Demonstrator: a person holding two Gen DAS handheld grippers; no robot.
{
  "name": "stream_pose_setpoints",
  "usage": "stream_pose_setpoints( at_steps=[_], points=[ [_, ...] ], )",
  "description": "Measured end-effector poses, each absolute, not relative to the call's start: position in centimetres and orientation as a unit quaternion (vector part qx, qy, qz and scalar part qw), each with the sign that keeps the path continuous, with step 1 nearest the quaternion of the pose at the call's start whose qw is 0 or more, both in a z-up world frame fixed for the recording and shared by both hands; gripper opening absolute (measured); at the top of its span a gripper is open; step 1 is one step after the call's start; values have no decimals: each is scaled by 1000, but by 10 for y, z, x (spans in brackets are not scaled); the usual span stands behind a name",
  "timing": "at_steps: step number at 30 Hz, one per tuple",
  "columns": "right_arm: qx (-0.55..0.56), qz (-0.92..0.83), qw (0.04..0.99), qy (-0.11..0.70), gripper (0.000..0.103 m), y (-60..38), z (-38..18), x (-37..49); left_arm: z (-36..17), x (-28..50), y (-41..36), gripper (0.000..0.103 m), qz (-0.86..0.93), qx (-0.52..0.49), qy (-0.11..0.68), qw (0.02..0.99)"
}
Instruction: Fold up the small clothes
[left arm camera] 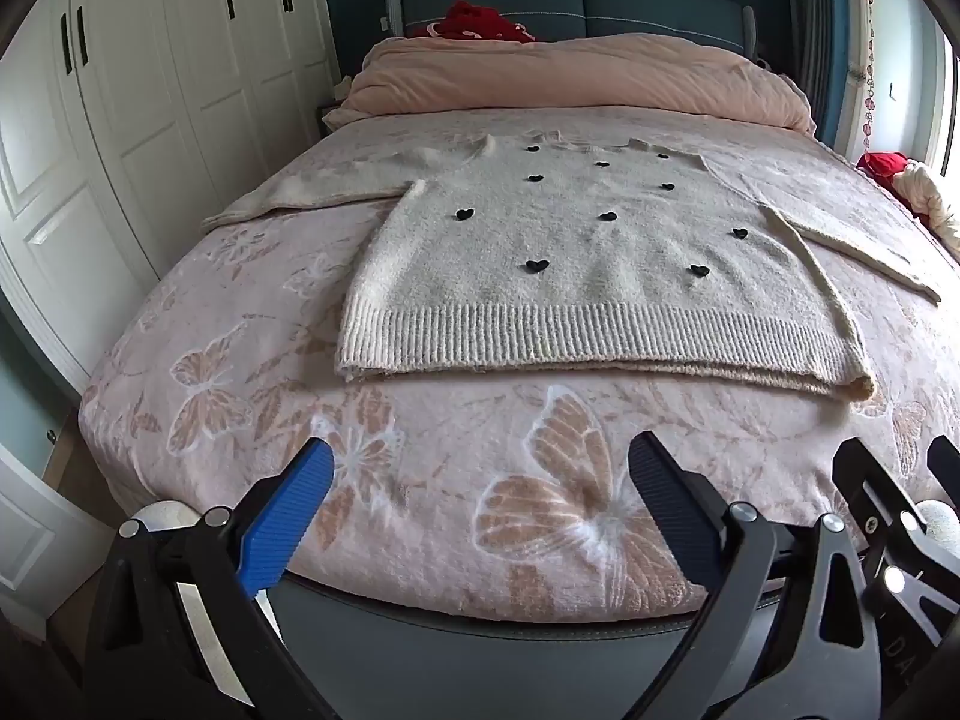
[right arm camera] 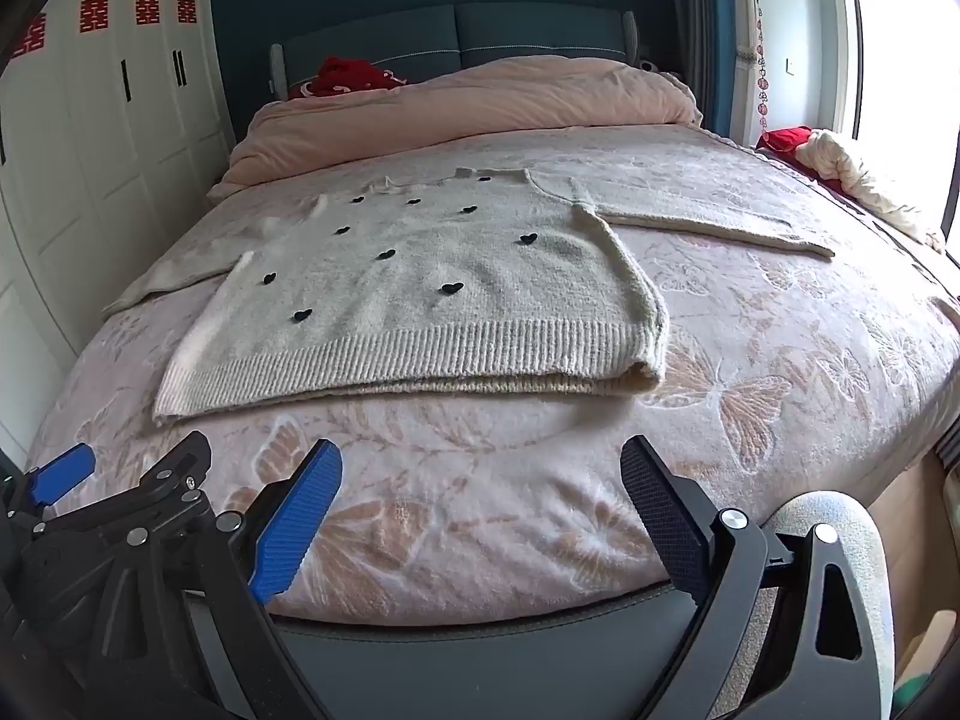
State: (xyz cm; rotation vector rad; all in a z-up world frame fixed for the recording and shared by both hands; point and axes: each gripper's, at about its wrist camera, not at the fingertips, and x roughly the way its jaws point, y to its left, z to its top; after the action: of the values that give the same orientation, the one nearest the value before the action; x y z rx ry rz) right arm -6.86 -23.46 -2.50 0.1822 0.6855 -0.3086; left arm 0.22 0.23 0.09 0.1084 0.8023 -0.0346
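A cream knitted sweater point(left arm camera: 576, 264) with small black hearts lies flat on the bed, front up, ribbed hem toward me and both sleeves spread out sideways. The right wrist view shows the same sweater point(right arm camera: 420, 300) left of centre, one sleeve point(right arm camera: 708, 222) reaching right. My left gripper point(left arm camera: 483, 450) hovers open over the bed's near edge, short of the hem, nothing between its blue and black fingers. My right gripper point(right arm camera: 480, 450) is also open and empty, beside the left gripper point(right arm camera: 120, 480), which shows at the lower left.
The bed carries a pink butterfly-print blanket point(left arm camera: 420, 480) with a rolled pink duvet point(left arm camera: 570, 78) at the headboard. White wardrobe doors point(left arm camera: 150, 120) stand to the left. Red and cream cloth point(right arm camera: 840, 174) lies by the window on the right.
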Motion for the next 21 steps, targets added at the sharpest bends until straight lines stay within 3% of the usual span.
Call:
stream_pose_setpoints(
  at_steps=[21],
  points=[
    [87,-148,926,336,92,-235,-25,-69,1,0,0,96,-17,54,392,918]
  ],
)
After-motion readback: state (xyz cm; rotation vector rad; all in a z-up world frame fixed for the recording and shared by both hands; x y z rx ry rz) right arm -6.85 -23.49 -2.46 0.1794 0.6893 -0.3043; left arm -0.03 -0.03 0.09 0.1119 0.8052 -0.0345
